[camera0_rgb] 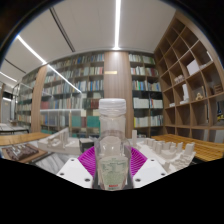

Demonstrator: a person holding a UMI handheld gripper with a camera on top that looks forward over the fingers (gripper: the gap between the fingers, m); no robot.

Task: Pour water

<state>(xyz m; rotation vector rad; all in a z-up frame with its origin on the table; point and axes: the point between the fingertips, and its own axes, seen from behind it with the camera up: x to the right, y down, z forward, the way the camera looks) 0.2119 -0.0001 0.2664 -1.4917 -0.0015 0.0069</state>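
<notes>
A clear plastic water bottle (113,145) with a white cap stands upright between my fingers, held up off any surface. My gripper (112,165) is shut on it, with the purple pads (89,159) pressed against both of its sides. Water shows in the bottle's lower part. The bottle hides whatever lies straight ahead of the fingers.
Wooden tables (25,139) stretch to the left and right below. Tall bookshelves (70,95) fill the far wall, with a wooden pillar (118,75) in the middle. An open wooden shelf unit (195,70) rises on the right. Ceiling light strips (117,25) run overhead.
</notes>
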